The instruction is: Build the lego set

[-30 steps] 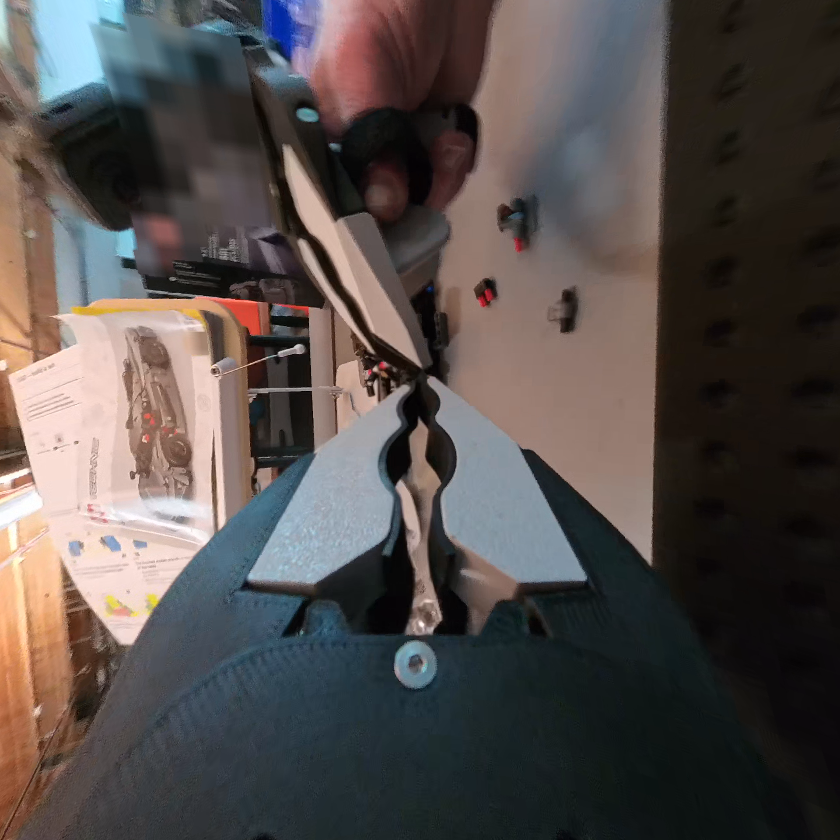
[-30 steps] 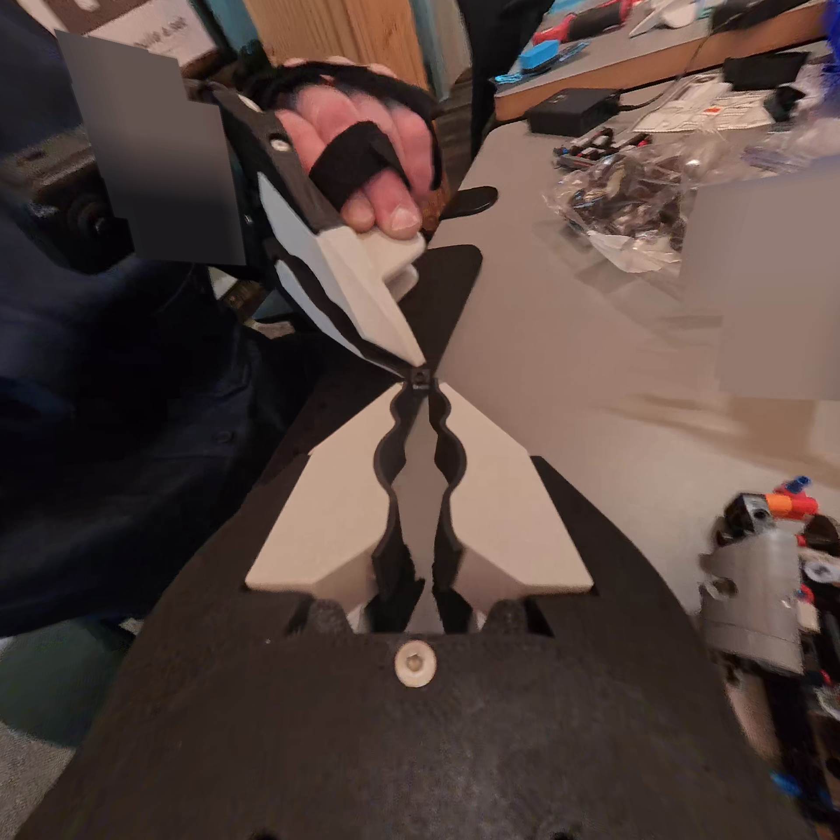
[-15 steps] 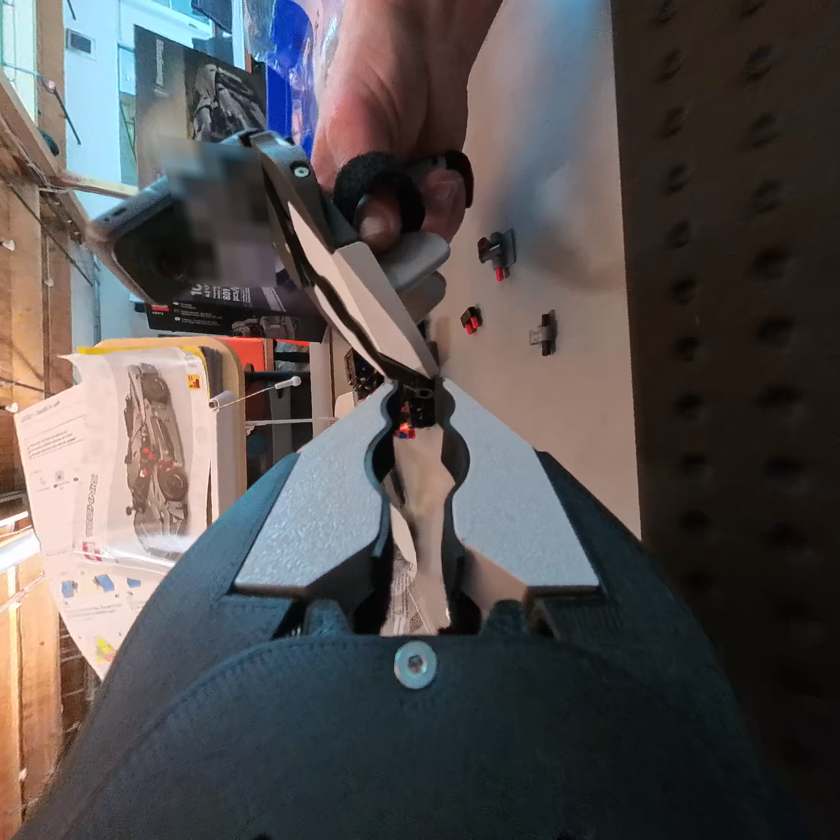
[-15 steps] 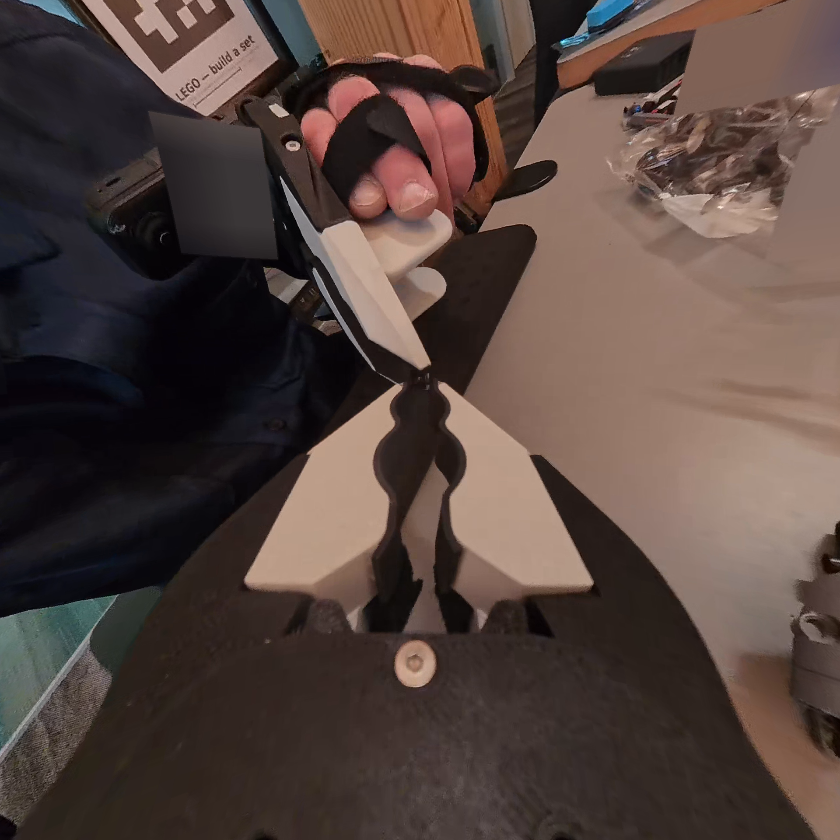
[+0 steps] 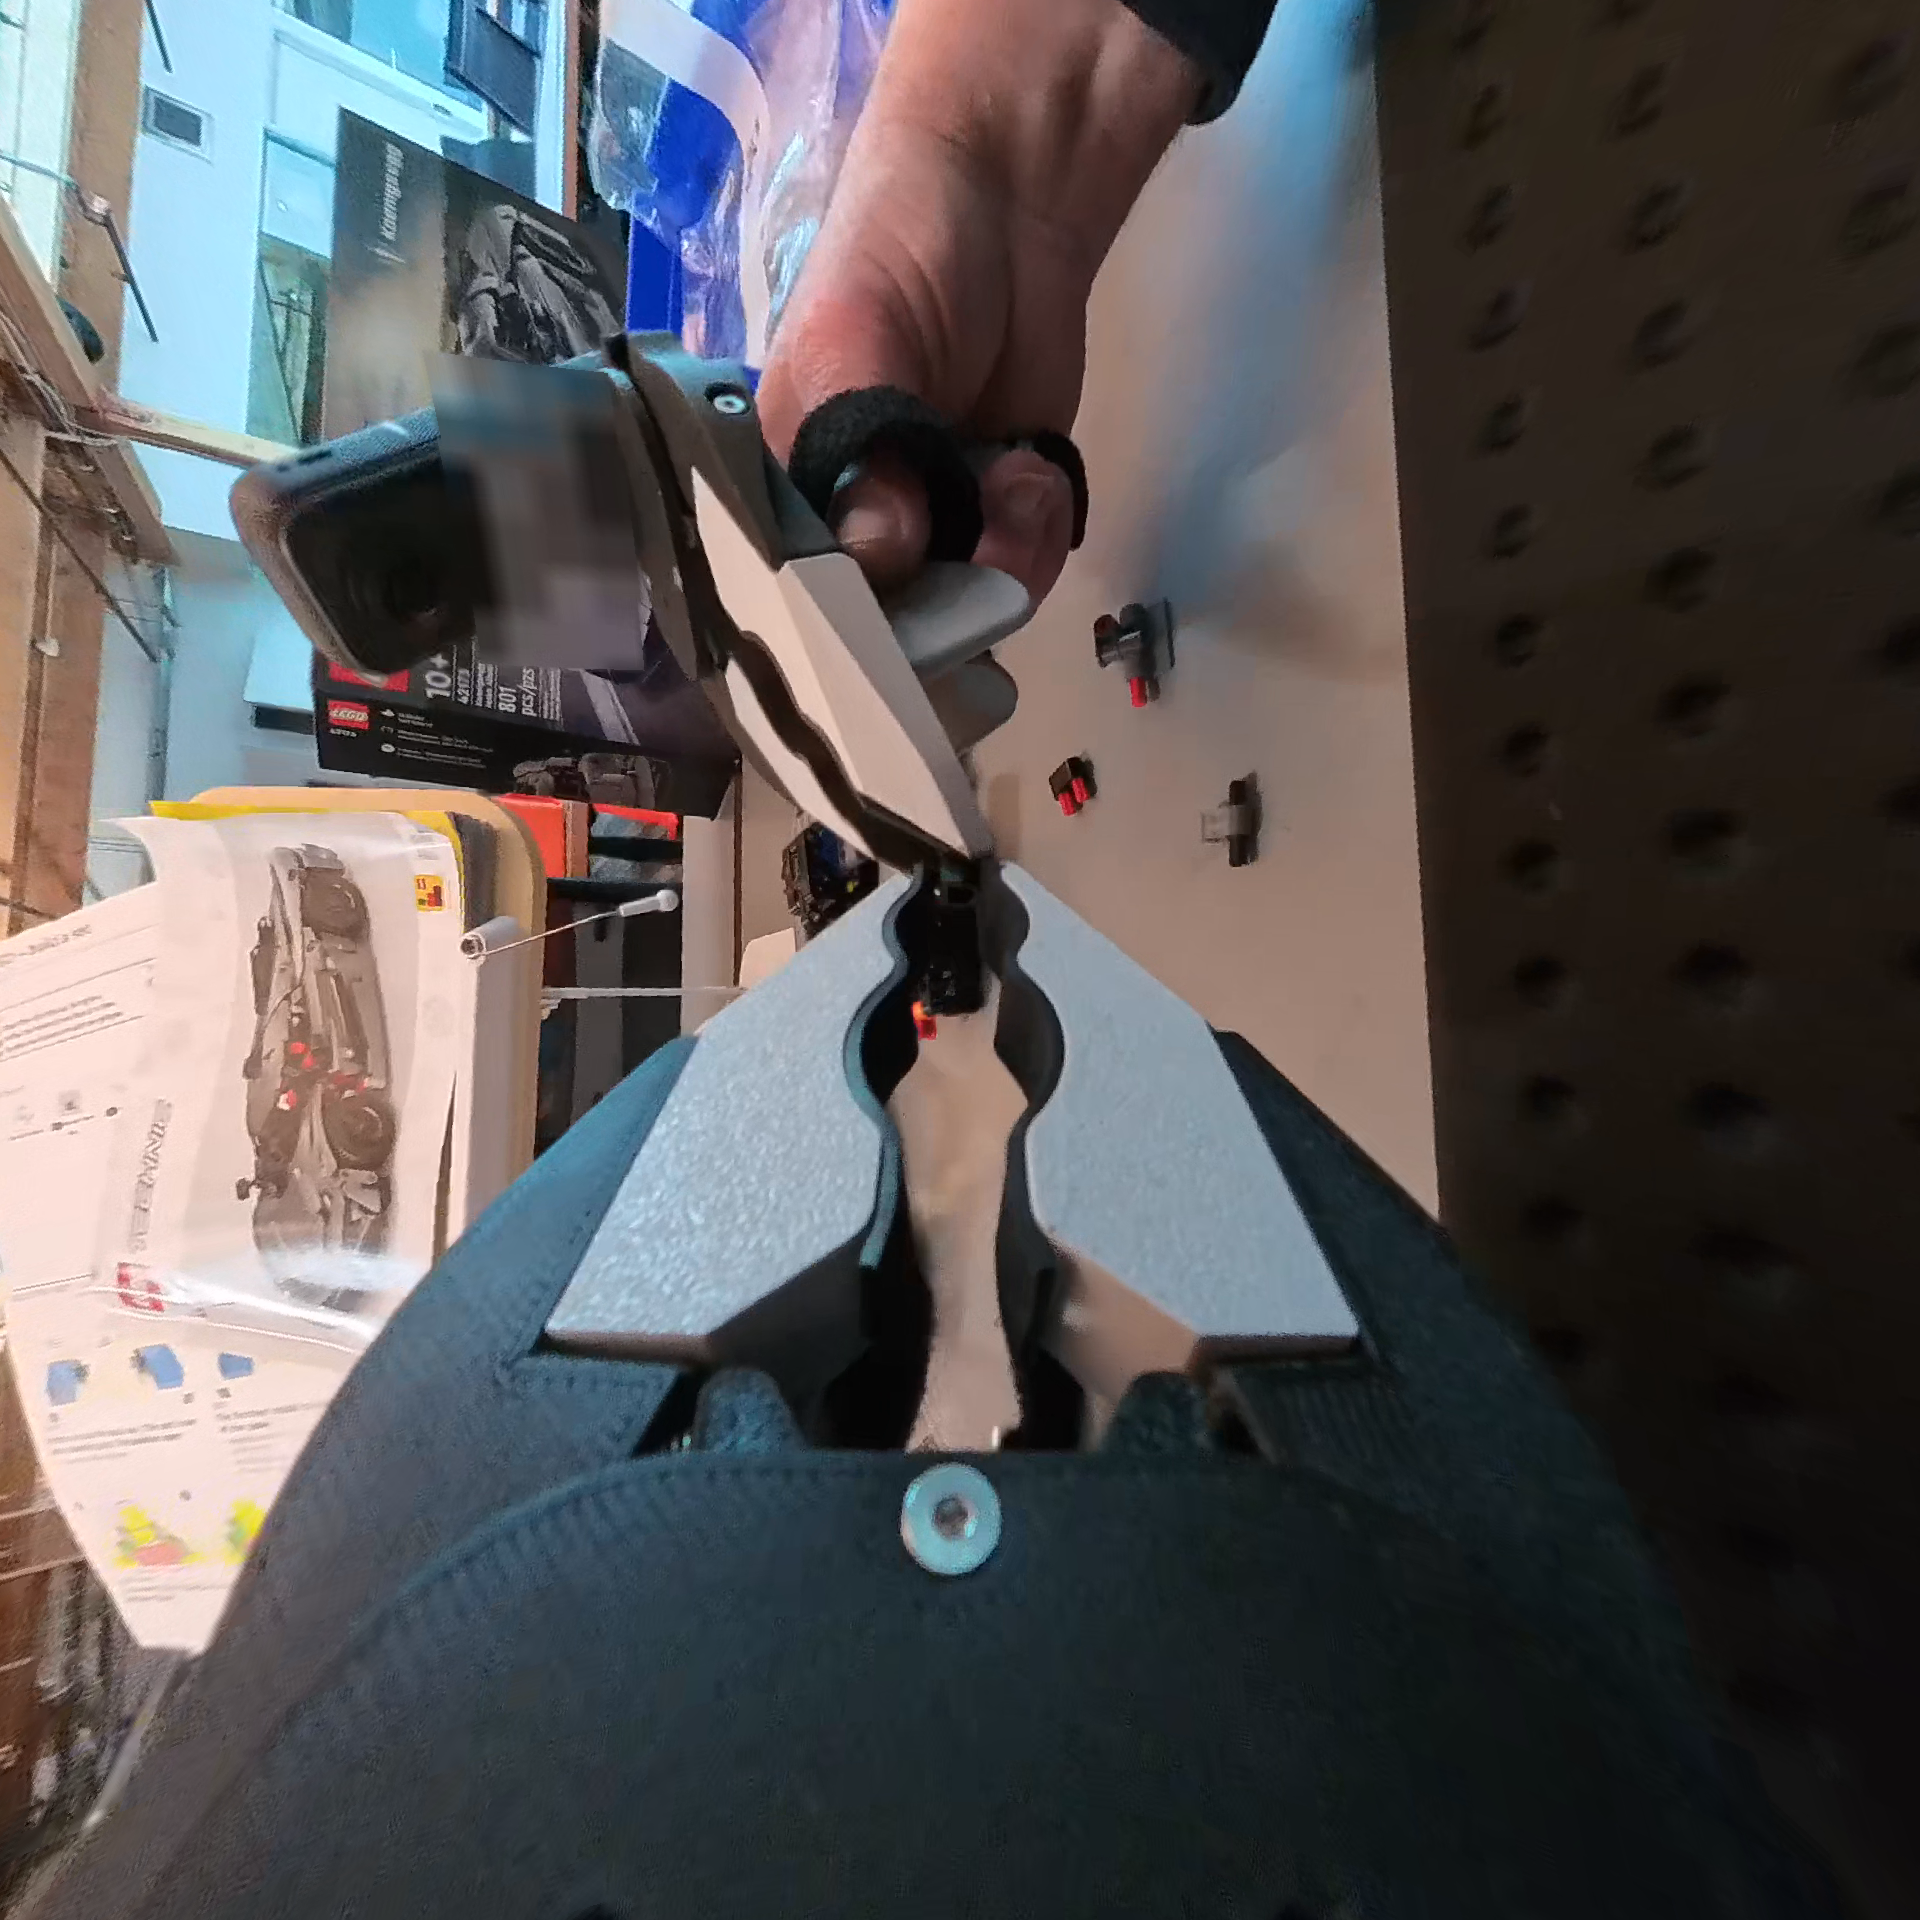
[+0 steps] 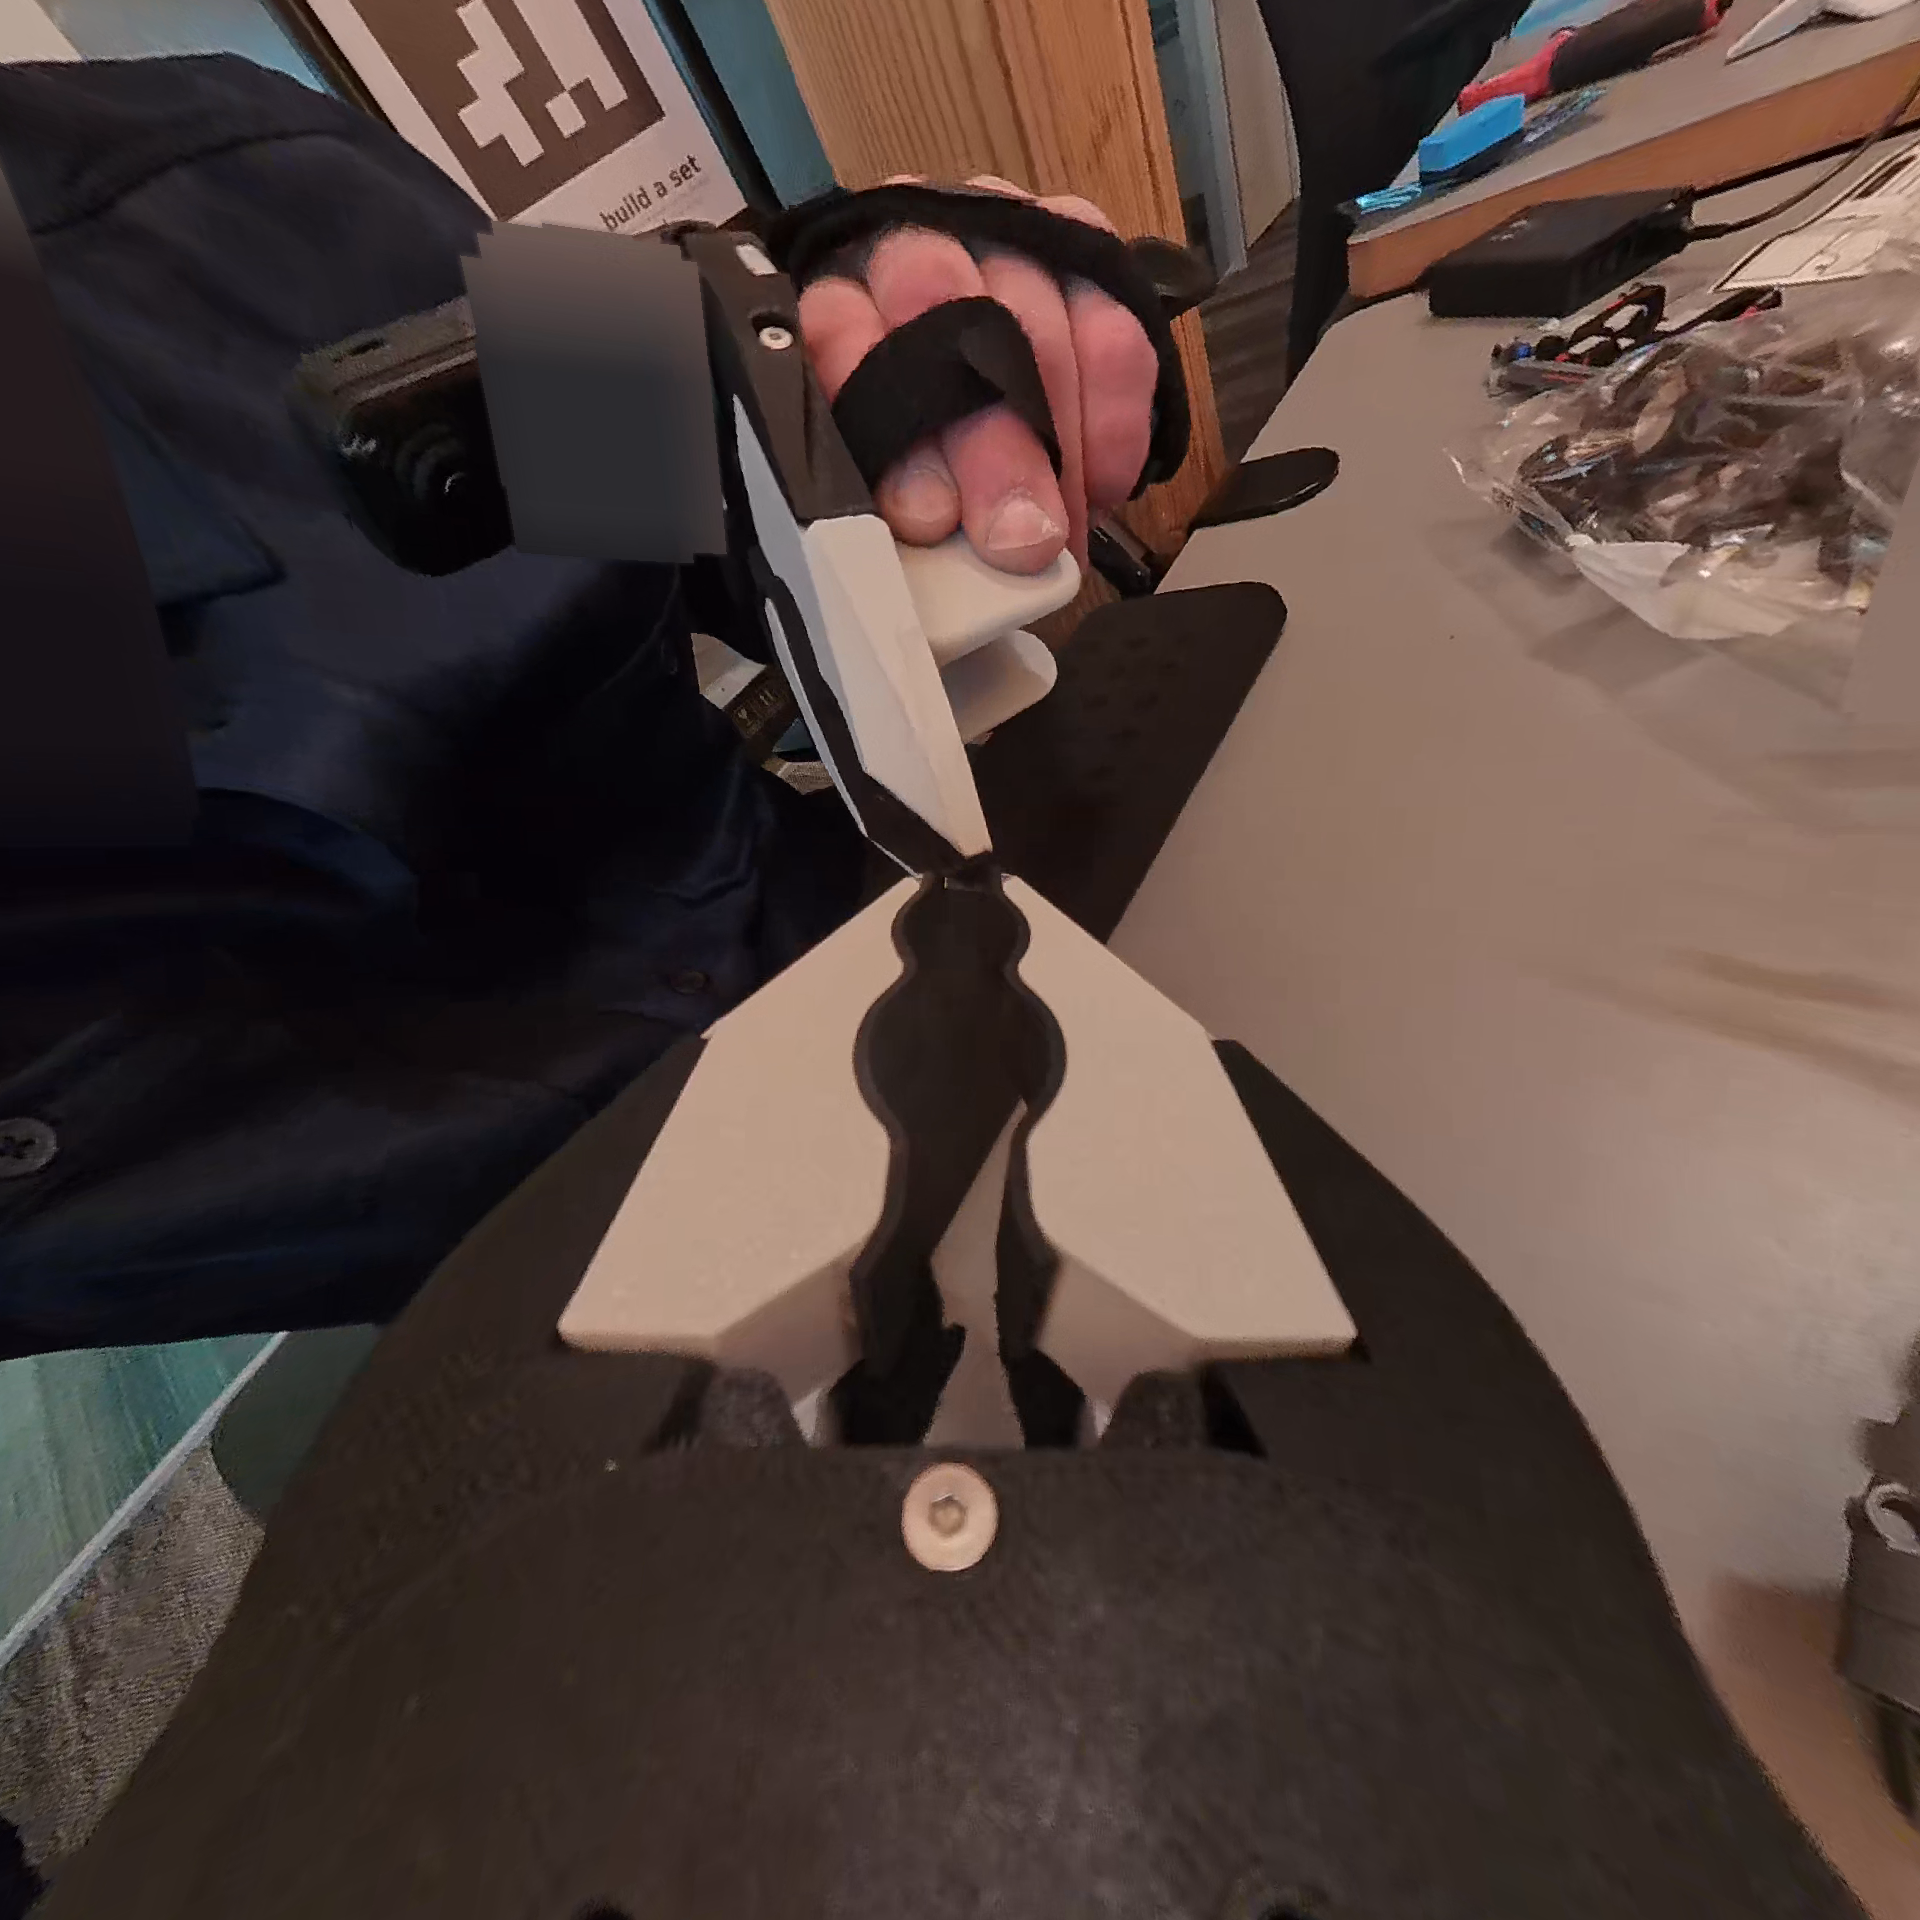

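Black plastic, a small lego piece [image 5: 951,940] with a red pin, sits pinched in my left tool [image 5: 956,894], long axis along the fingers; my right tool [image 6: 961,883], tips pressed together on its far end, meets it tip-to-tip above the counter [image 6: 1558,831].

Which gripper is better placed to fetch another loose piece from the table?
Right, probably: the left gripper clamps the black piece, while the right gripper, jaws shut, seems only to touch it with its tips.
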`<state>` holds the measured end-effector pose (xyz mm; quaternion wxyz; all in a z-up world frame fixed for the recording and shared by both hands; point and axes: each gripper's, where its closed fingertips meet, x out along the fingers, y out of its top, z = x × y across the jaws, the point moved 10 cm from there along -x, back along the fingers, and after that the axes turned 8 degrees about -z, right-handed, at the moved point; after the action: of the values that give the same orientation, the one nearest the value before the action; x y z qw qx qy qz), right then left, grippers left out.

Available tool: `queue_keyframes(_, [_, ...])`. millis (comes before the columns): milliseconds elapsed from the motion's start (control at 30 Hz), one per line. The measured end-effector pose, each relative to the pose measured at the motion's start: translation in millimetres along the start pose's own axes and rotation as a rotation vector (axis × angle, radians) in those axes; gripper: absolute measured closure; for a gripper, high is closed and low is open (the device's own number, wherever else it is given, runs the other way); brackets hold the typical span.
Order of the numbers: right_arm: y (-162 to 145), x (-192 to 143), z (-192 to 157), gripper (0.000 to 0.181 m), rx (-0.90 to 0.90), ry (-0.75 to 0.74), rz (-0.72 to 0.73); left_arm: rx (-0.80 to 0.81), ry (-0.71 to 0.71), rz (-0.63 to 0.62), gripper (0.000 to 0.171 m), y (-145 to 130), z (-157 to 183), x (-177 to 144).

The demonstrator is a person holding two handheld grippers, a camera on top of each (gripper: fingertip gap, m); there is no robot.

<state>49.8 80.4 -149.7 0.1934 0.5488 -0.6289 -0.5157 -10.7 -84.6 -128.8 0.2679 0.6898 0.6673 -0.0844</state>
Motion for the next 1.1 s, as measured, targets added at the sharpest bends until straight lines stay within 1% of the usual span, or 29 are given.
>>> queue_keyframes(67, [-0.4, 0.9, -0.8, 0.176, -0.012, 0.011, -0.005, -0.039, -0.038, 0.031, 0.165, -1.0, -1.3, -0.7])
queue_keyframes(133, [0.4, 2.1, -4.6, 0.176, -0.057, -0.011, -0.033, -0.072, -0.069, 0.06, 0.165, -3.2, -2.9, -0.8])
queue_keyframes(267, [0.8, 6.1, -13.2, 0.176, -0.14, -0.036, -0.095, -0.156, -0.2, 0.151, 0.164, -6.4, -5.5, -1.0])
queue_keyframes(433, [-0.3, 5.5, -14.4, 0.176, -0.153, -0.009, -0.093, -0.251, -0.304, 0.256, 0.164, -11.5, -10.4, 2.2])
queue_keyframes(533, [-0.7, 7.0, -12.9, 0.176, -0.129, -0.002, -0.099, -0.28, -0.334, 0.27, 0.164, -14.4, -10.5, 3.9])
queue_keyframes(600, [-2.7, 8.3, -7.2, 0.176, -0.056, 0.019, -0.084, -0.237, -0.283, 0.226, 0.164, -13.5, -7.7, 2.8])
queue_keyframes(667, [-5.6, 13.4, -1.7, 0.175, -0.004, 0.03, -0.094, -0.199, -0.276, 0.165, 0.164, -12.4, -2.7, 2.4])
queue_keyframes(733, [-4.0, 14.4, 1.7, 0.17, -0.003, -0.035, -0.083, -0.179, -0.243, 0.11, 0.165, -17.0, 0.3, 1.6])
queue_keyframes(767, [-2.1, 11.8, 2.6, 0.161, -0.004, -0.063, -0.063, -0.199, -0.239, 0.108, 0.165, -20.4, -0.3, -1.0])
queue_keyframes(800, [-0.3, 7.4, 3.2, 0.161, -0.007, -0.088, -0.035, -0.235, -0.235, 0.106, 0.165, -25.0, -2.8, -4.7])
queue_keyframes(867, [3.1, -3.7, 3.7, 0.161, -0.015, -0.14, 0.024, -0.289, -0.173, 0.056, 0.165, -40.9, -12.3, -14.0])
queue_keyframes(933, [4.9, -10.8, 3.1, 0.162, -0.018, -0.166, 0.052, -0.335, -0.094, -0.045, 0.165, -65.9, -27.6, -26.0])
queue_keyframes(967, [4.6, -11.8, 3.3, 0.162, -0.015, -0.176, 0.052, -0.36, -0.068, -0.082, 0.165, -79.8, -35.8, -34.5])
queue_keyframes(1033, [2.4, -9.9, 5.8, 0.162, 0.001, -0.191, 0.026, -0.466, -0.08, -0.127, 0.165, -103.3, -50.2, -47.3])
queue_keyframes(1100, [0.8, -5.6, 7.6, 0.163, 0.002, -0.194, 0.0, -0.485, 0.012, -0.23, 0.165, -126.7, -63.1, -50.0])
